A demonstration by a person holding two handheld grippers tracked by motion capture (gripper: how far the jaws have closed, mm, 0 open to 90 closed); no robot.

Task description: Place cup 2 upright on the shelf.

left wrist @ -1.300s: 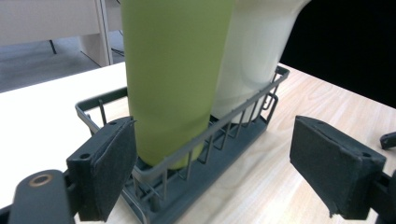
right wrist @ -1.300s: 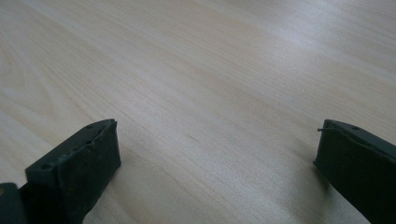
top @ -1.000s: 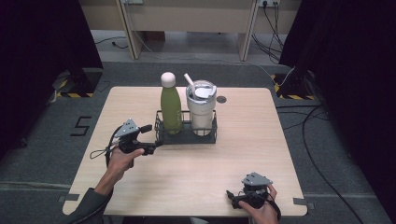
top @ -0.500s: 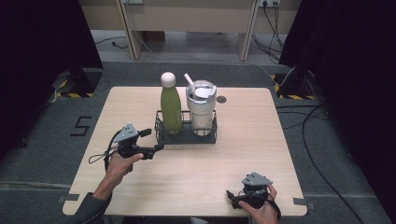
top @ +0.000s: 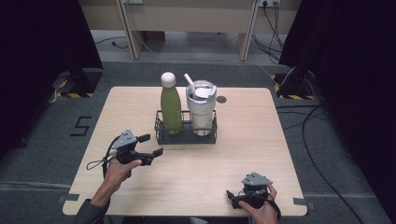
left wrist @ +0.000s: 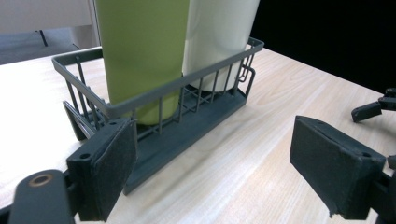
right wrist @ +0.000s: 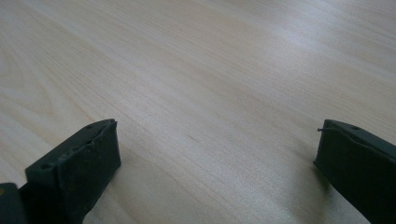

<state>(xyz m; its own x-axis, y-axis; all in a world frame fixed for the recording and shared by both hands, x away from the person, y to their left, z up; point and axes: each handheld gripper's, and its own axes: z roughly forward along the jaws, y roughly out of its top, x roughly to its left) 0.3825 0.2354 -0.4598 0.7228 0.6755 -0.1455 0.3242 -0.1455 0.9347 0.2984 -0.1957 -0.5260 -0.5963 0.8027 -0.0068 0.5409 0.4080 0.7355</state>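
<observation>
Left gripper: the left gripper hovers over the pale wooden table with its jaws spread wide and nothing between them; in its own view the gap frames bare wood and the near end of the rack.
Rack: the dark grey wire rack with a solid base sits just beyond the left gripper's tips, a little ahead and to the side, apart from both jaws. In the left gripper view the rack runs away from the near jaw at a slant, its corner closest to that jaw.
Green bottle: the tall matte olive-green metal bottle with a rounded pale cap stands upright in the rack's end nearer the left gripper.
Tumbler: the cream insulated tumbler with a lid and white straw stands upright in the rack's far end, right beside the bottle.
Right gripper: the right gripper rests low at the near edge of the table, well apart from the rack, held by a hand; its jaws stand wide over bare wood.
</observation>
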